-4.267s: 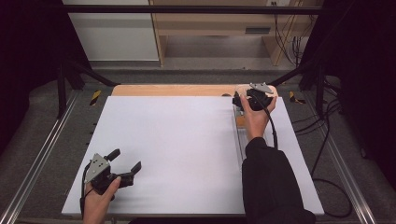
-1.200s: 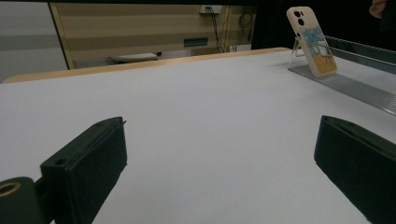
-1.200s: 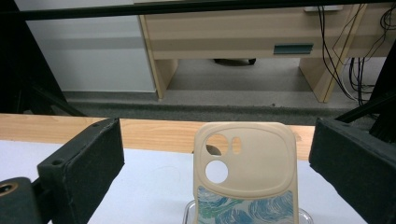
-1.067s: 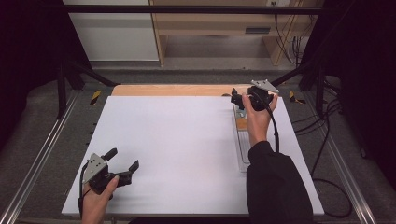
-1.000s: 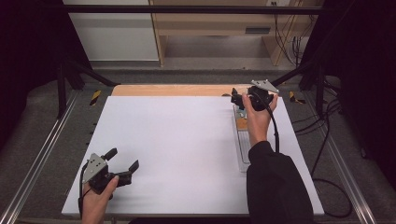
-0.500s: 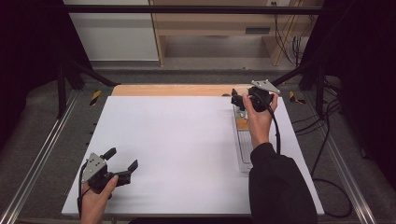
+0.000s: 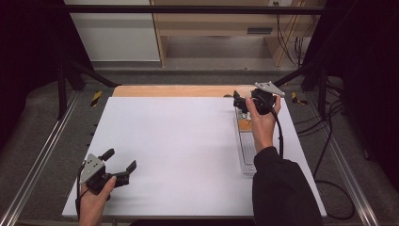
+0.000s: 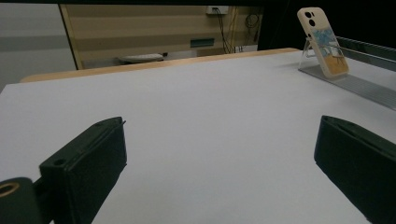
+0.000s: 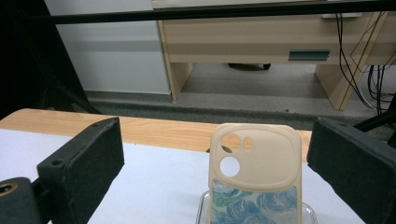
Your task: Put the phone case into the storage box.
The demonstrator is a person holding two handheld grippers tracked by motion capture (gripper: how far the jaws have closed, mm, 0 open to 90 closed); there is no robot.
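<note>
A cream phone case (image 9: 254, 177) with blue-green and orange artwork stands upright on a clear stand (image 9: 204, 205). It sits just ahead of my right gripper (image 9: 215, 126), whose jaws are open wide on either side of it without touching. From above, my right gripper (image 7: 238, 102) hovers at the table's far right over the case (image 7: 243, 125). My left gripper (image 7: 121, 159) rests open and empty near the front left corner. In the left gripper view the case (image 8: 322, 42) leans on its stand far off at the upper right, beyond my left gripper (image 8: 222, 126).
A white sheet (image 7: 179, 150) covers the table, with a wooden edge (image 7: 174, 90) along the far side. A long ridged clear strip (image 7: 246, 153) runs toward the person from the stand. Cables (image 7: 324, 141) hang off the right side, and metal rails (image 7: 37, 160) flank the table.
The right gripper has drifted slightly right and farther from the person, uncovering more of the strip. The left gripper has barely moved.
</note>
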